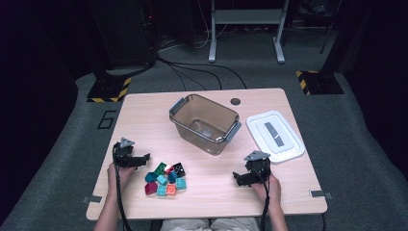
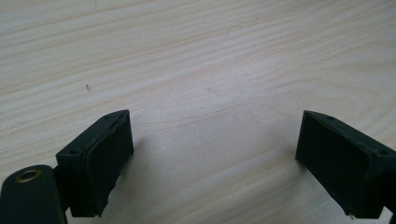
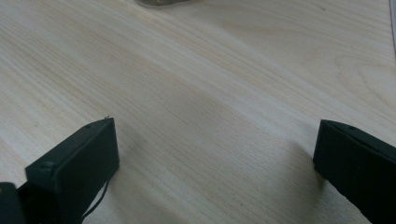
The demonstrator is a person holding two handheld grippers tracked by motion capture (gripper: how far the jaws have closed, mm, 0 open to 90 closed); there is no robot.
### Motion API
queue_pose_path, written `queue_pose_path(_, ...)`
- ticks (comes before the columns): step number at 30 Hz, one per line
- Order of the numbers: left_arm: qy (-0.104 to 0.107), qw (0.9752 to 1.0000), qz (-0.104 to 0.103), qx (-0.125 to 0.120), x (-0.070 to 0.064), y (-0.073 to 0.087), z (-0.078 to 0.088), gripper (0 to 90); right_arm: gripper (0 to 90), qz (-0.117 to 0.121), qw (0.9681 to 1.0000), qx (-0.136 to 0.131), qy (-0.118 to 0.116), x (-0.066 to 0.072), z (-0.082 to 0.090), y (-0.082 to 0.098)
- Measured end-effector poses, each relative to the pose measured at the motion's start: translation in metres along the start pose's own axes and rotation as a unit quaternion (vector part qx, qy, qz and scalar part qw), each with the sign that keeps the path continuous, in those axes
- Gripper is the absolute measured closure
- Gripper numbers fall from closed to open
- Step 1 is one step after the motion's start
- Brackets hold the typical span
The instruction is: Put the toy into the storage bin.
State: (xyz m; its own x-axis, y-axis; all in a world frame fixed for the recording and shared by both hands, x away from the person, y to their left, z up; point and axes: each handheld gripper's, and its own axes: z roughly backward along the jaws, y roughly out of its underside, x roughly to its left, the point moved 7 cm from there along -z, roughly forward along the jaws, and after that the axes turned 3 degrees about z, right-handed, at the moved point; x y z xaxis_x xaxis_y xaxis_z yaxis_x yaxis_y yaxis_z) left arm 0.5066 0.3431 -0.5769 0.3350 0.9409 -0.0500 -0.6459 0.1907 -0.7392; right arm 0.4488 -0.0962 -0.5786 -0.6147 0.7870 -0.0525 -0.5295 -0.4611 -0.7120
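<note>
Surface: pale wooden table (image 1: 144, 115), dark room, grey carpet.
Bricks: about ten bricks (image 1: 166, 179), between both grippers.
Bin: one bin (image 1: 205, 122).
Lid: one lid (image 1: 275, 135).
Left gripper (image 1: 144, 158): wide apart, empty.
Right gripper (image 1: 236, 177): wide apart, empty.

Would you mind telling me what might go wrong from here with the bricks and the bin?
The toy bricks lie bunched together, so the open left claw beside them might nudge neighbours or pinch two at once. The clear bin sits apart behind them, so a loosely held brick could drop on the table on the way.
</note>
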Motion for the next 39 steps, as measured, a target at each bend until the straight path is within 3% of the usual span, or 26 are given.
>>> queue_pose_path(6,-0.013,0.9998,0.014,0.001,-0.002,0.001,0.002,10.6,0.0,-0.01,0.9999,0.001,0.001,0.001,0.0,0.0)
queue_pose_path(10,0.004,0.9993,0.029,0.024,-0.001,0.003,0.009,9.5,0.0,-0.013,0.9999,0.001,0.003,0.0,0.0,0.0)
queue_pose_path(14,0.015,0.9991,0.037,0.017,-0.003,0.002,0.019,8.3,0.0,-0.013,0.9999,0.002,0.003,0.0,0.0,0.0)
queue_pose_path(26,0.051,0.9985,0.016,0.011,-0.028,-0.002,0.042,8.4,0.0,-0.014,0.9999,0.002,0.004,0.0,0.0,0.0)
queue_pose_path(33,0.071,0.9973,0.002,0.016,-0.047,-0.005,0.044,8.9,0.0,-0.015,0.9999,0.002,0.005,0.0,0.001,0.0)
queue_pose_path(39,0.089,0.9956,-0.018,0.024,-0.063,-0.009,0.044,14.8,0.0,-0.016,0.9999,0.002,0.005,0.0,0.001,0.0)
